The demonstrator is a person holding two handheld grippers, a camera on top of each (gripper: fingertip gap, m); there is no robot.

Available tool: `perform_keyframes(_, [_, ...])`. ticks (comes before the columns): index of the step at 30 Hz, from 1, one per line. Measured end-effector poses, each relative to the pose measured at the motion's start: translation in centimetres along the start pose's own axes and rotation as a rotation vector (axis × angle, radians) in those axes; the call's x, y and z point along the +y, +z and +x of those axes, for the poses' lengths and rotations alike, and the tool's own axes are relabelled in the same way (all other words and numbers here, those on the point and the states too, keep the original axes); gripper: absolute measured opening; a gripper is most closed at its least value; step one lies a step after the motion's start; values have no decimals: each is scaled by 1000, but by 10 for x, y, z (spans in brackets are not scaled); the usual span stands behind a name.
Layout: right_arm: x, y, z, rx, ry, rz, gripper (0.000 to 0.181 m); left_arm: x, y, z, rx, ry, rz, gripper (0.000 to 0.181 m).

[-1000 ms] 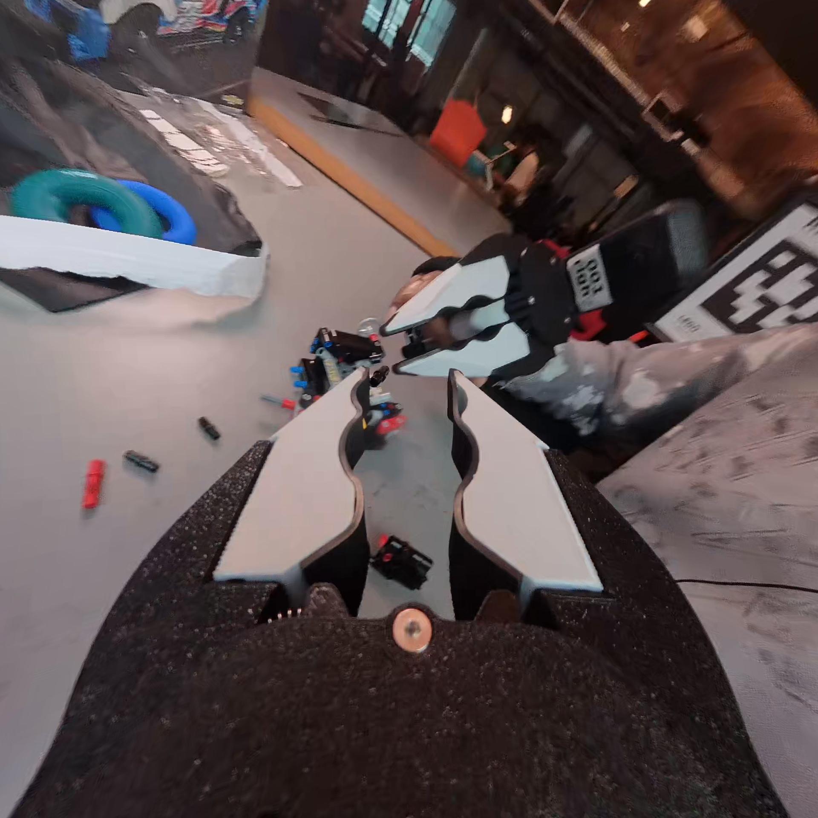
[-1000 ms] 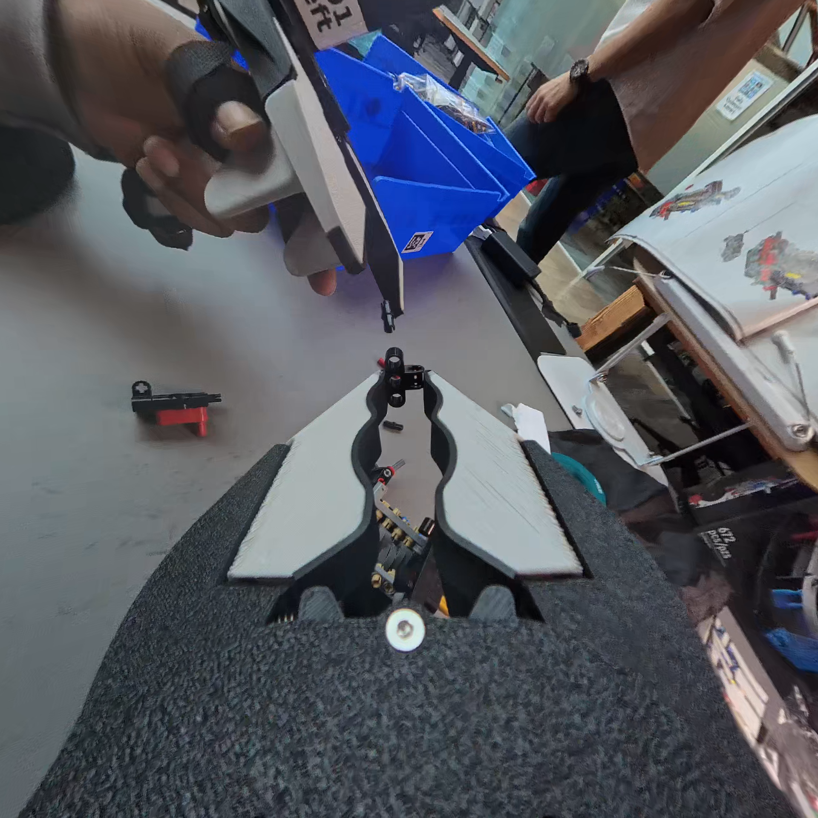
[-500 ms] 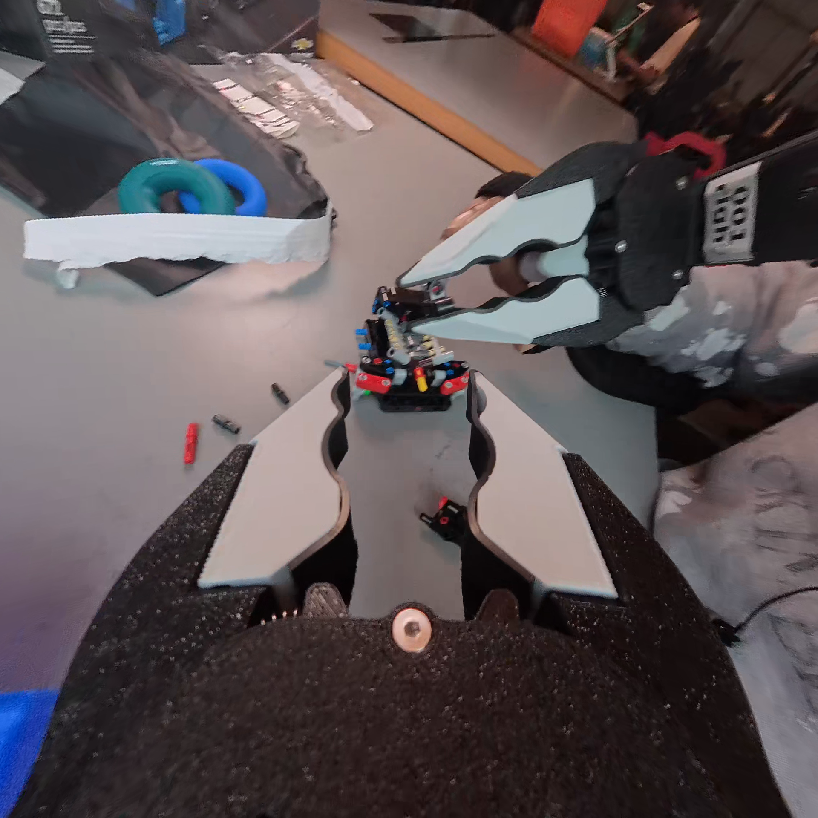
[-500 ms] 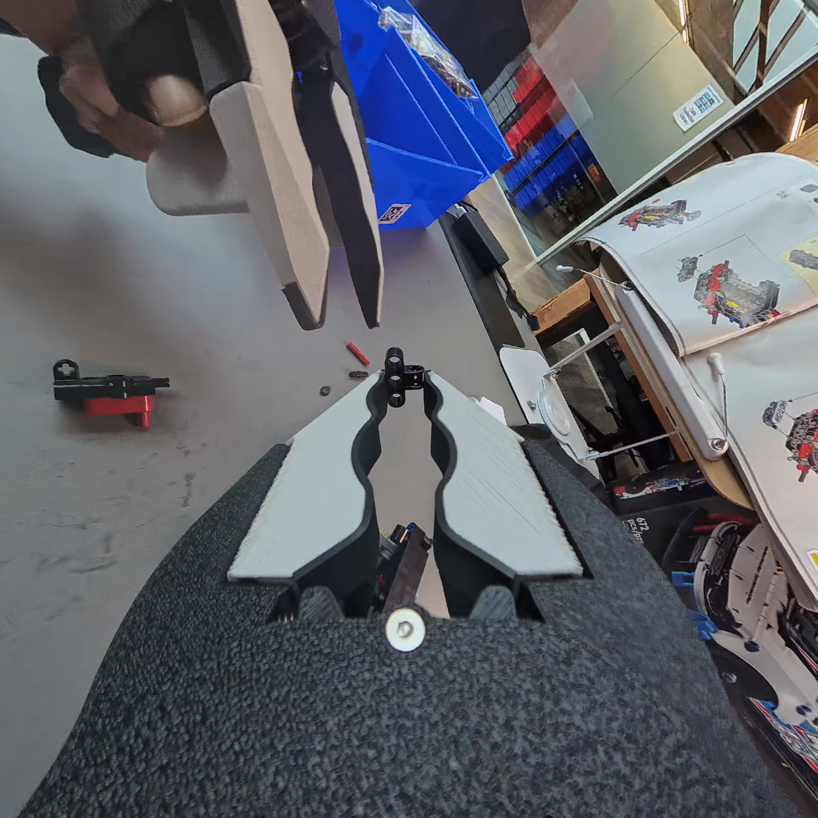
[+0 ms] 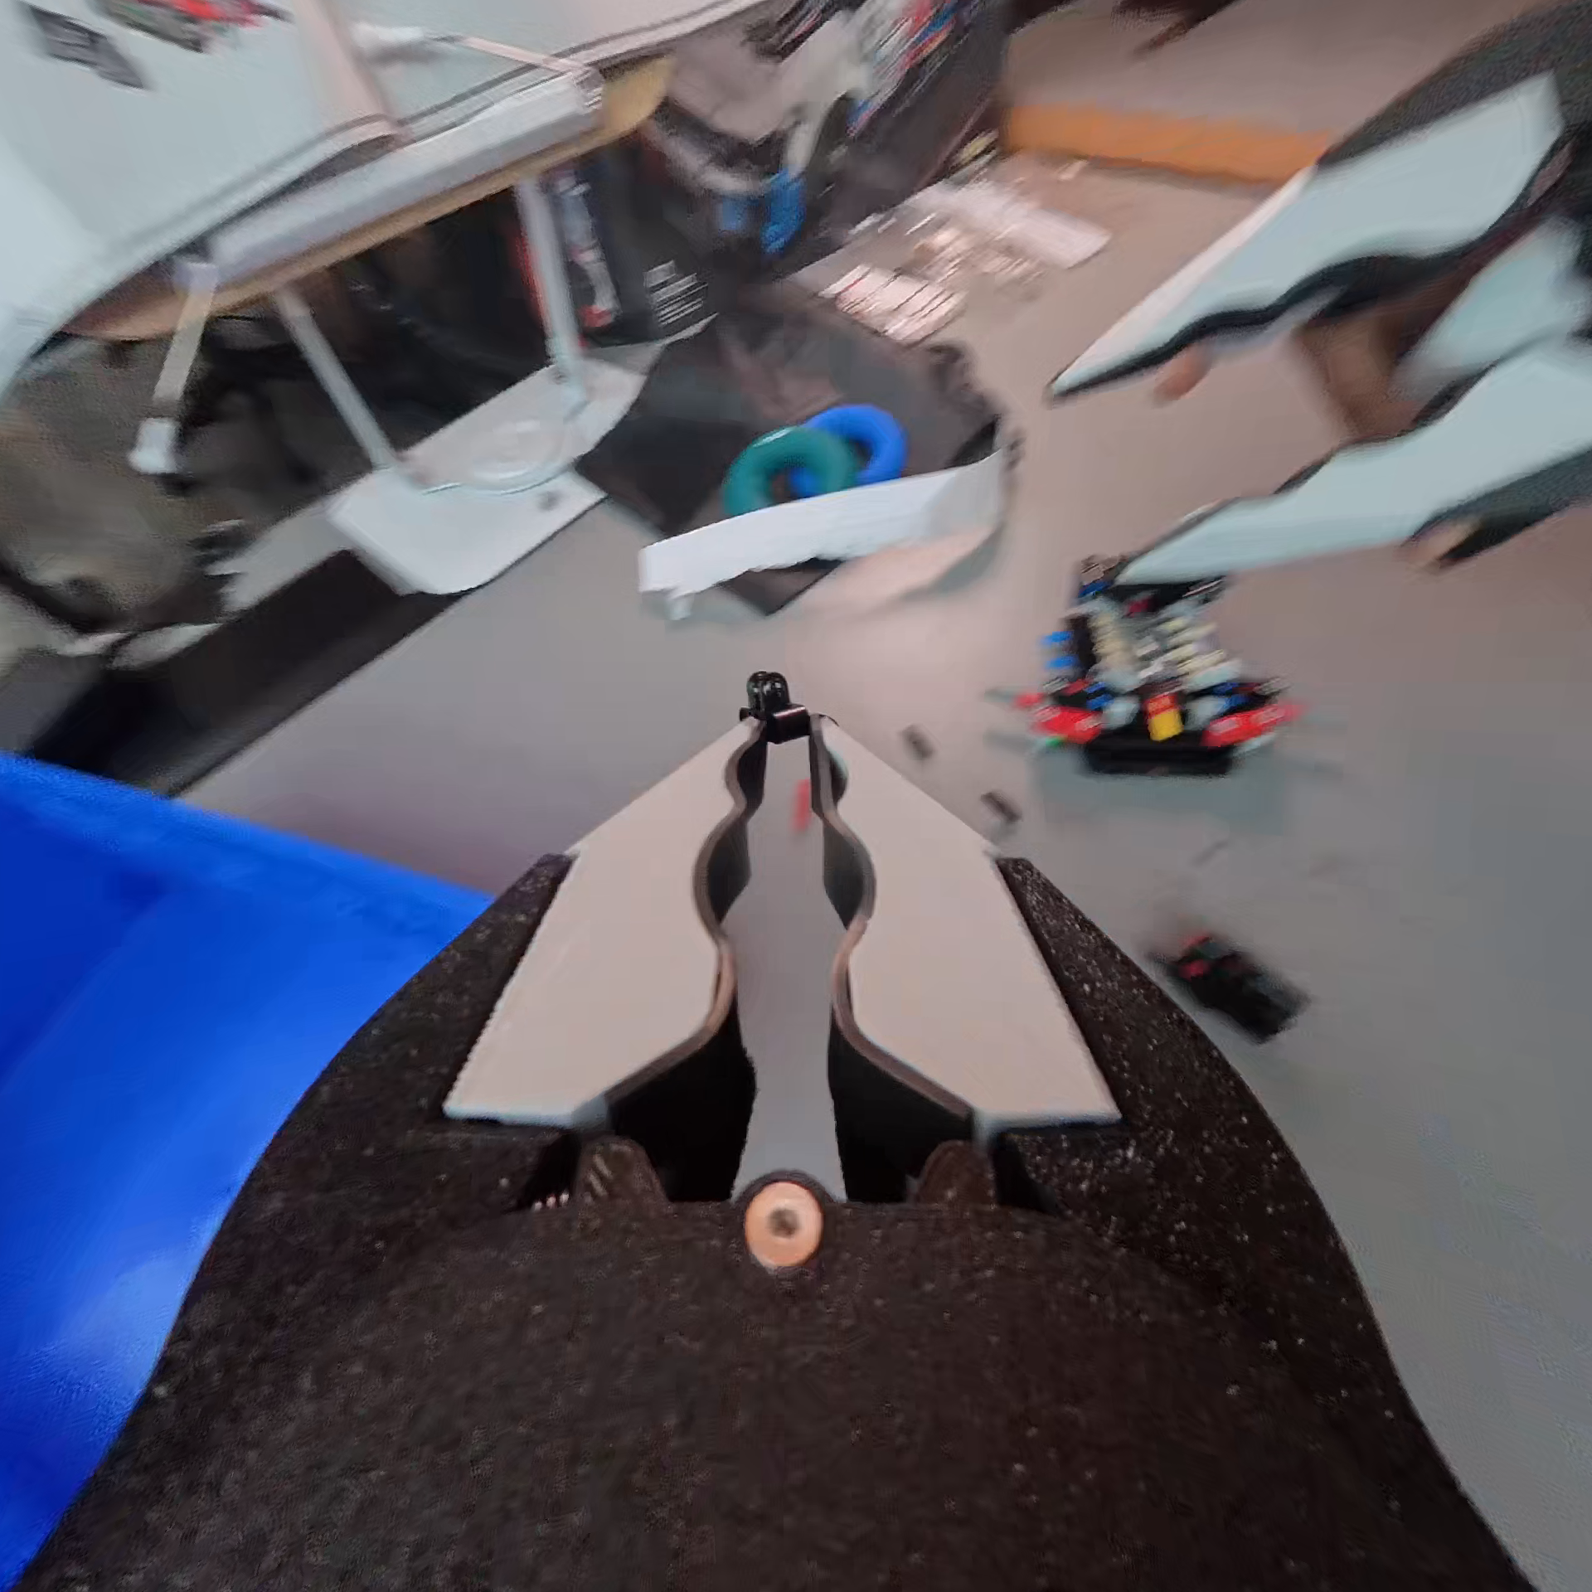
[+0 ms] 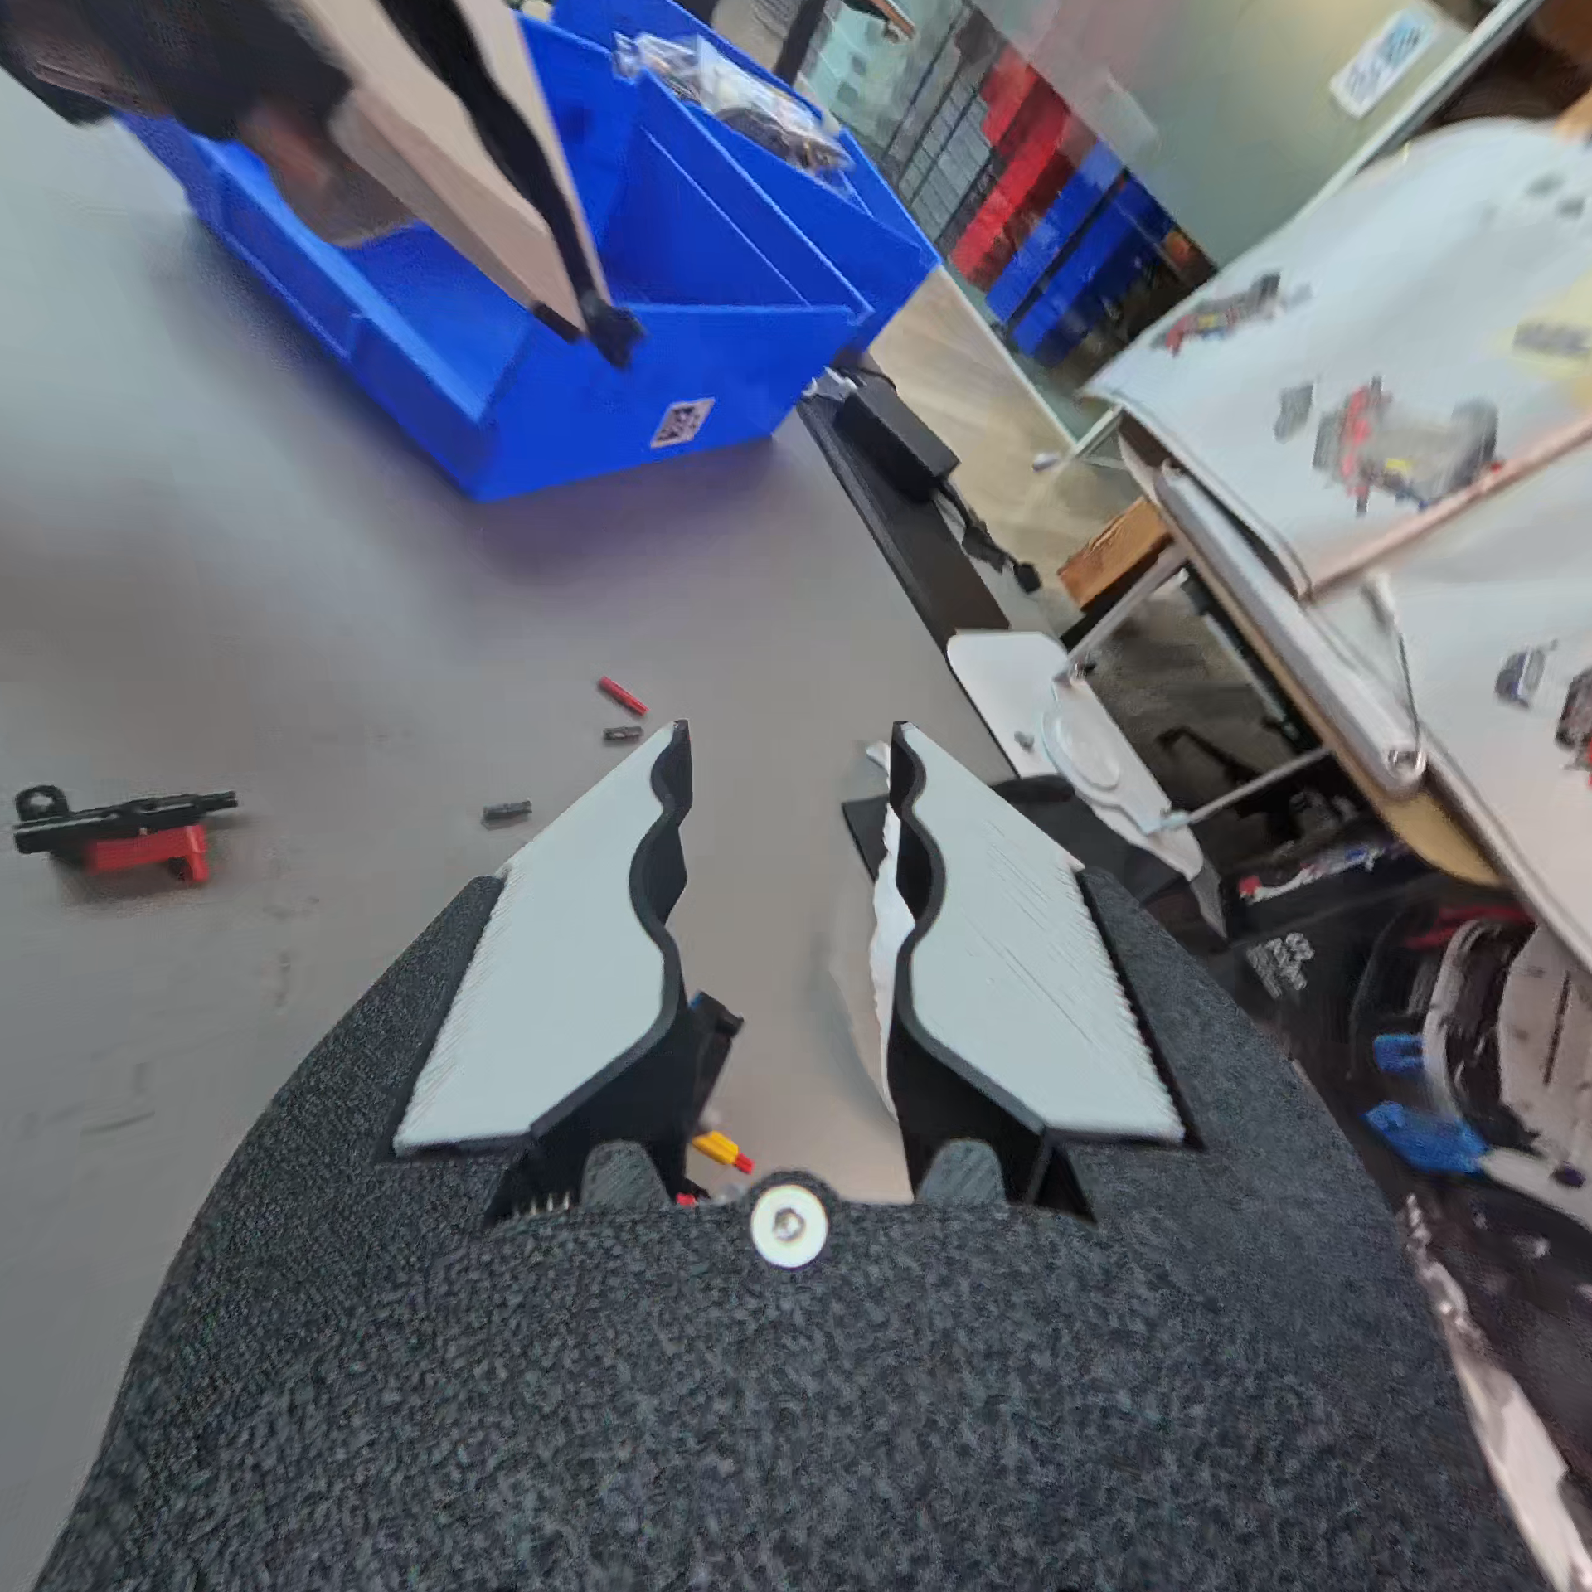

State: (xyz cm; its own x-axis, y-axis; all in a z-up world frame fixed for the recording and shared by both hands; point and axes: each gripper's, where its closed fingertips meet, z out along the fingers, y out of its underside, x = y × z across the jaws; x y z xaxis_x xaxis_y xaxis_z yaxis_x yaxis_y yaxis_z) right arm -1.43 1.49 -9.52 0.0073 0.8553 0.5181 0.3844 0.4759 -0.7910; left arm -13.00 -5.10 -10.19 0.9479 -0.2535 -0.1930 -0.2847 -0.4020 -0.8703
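Observation:
My left gripper [image 5: 780, 728] is shut on a small black connector piece [image 5: 771, 702] pinched at its fingertips above the grey table [image 5: 534, 724]. In the right wrist view the left gripper [image 6: 594, 323] hangs at the top with the same piece [image 6: 616, 332] in front of the blue bin [image 6: 689, 258]. My right gripper [image 6: 788, 732] is open and empty. It also shows in the left wrist view [image 5: 1090, 482], open, just above a multicoloured brick assembly [image 5: 1146, 689] on the table.
A black and red brick part [image 6: 121, 831] lies at the left. A red pin [image 6: 622, 696] and black pins [image 6: 506, 811] lie loose. Teal and blue rings [image 5: 792, 465] sit behind a white paper strip [image 5: 818, 525]. An instruction booklet [image 6: 1378, 345] stands beyond the table edge. The gap from one gripper's tips to the other's is roughly 12 centimetres.
My right gripper has opened and let go of the black connector. My left gripper has shut on it and swung left towards the blue bin.

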Motion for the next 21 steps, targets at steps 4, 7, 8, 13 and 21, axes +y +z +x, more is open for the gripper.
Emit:
perform_keyframes(4, [74, 3, 57, -18, 195, -202, 47, 53, -19, -75, -295, -24, -253, 11])
perform_keyframes(7, [118, 17, 56, -92, 274, -325, 48, 65, -18, -89, -360, -43, -287, 36])
perform_keyframes(8, [126, 23, 52, -118, 296, -345, 48, 64, -15, -87, -348, -53, -274, 45])
perform_keyframes(13, [137, 37, 48, -148, 270, -374, 0, 40, -13, -73, -304, -43, -106, 49])
perform_keyframes(21, [65, -35, 83, -71, 220, -98, 0, -6, -31, -52, -174, -95, 193, 49])
